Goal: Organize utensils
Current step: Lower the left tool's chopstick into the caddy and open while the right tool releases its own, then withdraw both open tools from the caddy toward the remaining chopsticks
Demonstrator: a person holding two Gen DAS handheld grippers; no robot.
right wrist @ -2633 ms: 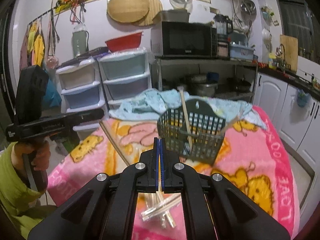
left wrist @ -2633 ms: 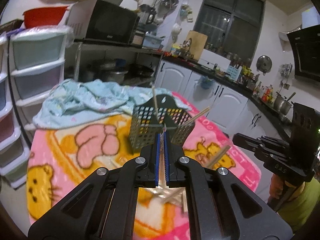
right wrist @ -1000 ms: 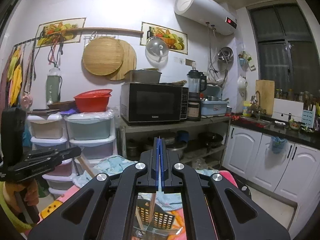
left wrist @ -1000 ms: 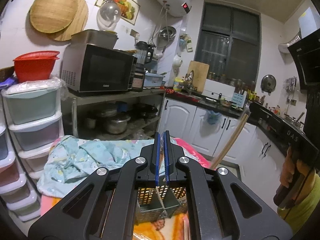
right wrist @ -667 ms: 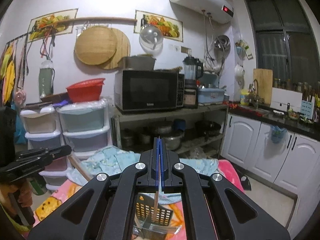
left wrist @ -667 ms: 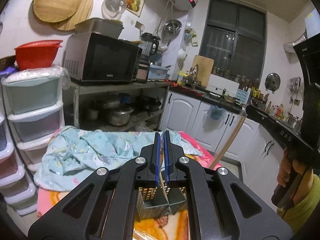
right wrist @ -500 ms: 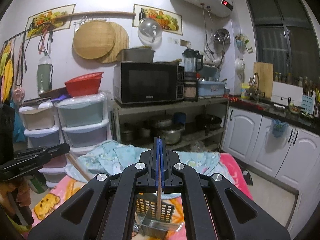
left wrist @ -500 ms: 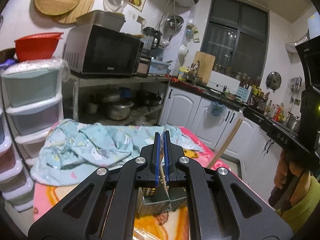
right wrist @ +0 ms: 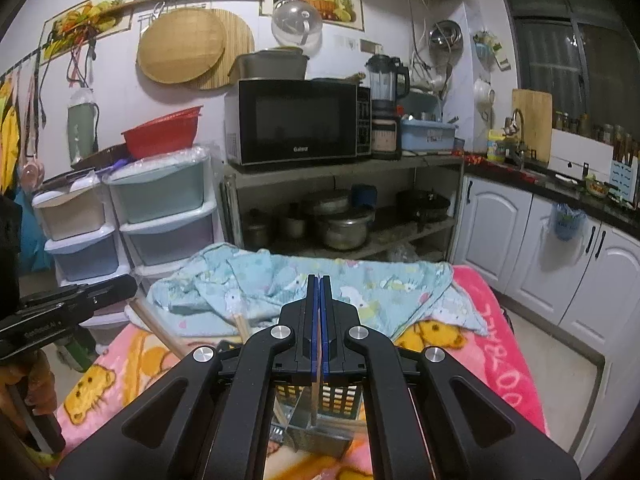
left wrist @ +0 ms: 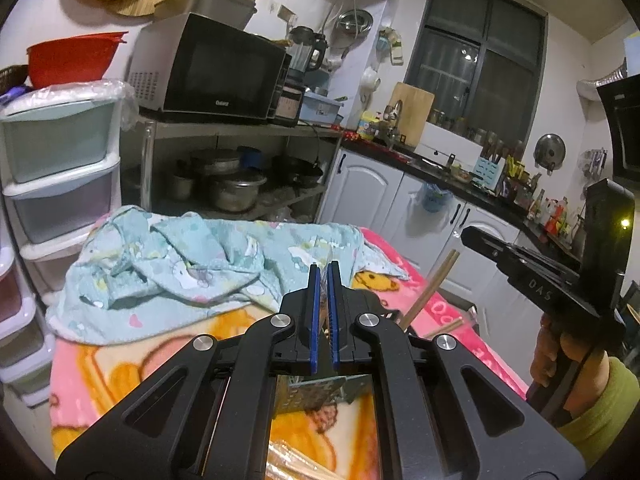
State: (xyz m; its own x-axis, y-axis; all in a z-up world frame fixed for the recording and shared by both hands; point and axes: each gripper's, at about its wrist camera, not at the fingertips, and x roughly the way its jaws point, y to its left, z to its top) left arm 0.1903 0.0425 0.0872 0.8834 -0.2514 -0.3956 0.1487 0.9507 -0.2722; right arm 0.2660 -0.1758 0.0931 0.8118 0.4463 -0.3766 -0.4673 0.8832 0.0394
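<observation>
My left gripper point(left wrist: 323, 278) is shut on a wooden chopstick point(left wrist: 324, 322) that shows as a thin strip between the blue pads. Below it, through the frame, I see part of the dark mesh utensil basket point(left wrist: 316, 394) on the pink blanket. My right gripper point(right wrist: 319, 280) is shut on another chopstick point(right wrist: 316, 392), whose lower end hangs over the basket point(right wrist: 340, 398). In the left wrist view the right gripper point(left wrist: 472, 236) reaches in from the right, with chopsticks point(left wrist: 430, 292) slanting down from it toward the basket. The right wrist view shows the left gripper point(right wrist: 128, 286) at the left.
A crumpled light-blue cloth point(left wrist: 192, 264) lies on the far half of the table point(right wrist: 496, 340). Loose chopsticks in clear wrap point(left wrist: 296, 468) lie near the front. Plastic drawers point(right wrist: 164, 208) and a shelf with a microwave point(right wrist: 296, 120) stand behind. A person's hand point(left wrist: 560, 356) grips the right tool.
Both grippers have come down and tipped forward, so the table, cloth and basket have risen into view. The two held chopsticks have sunk toward the basket. Both grips stay as they were.
</observation>
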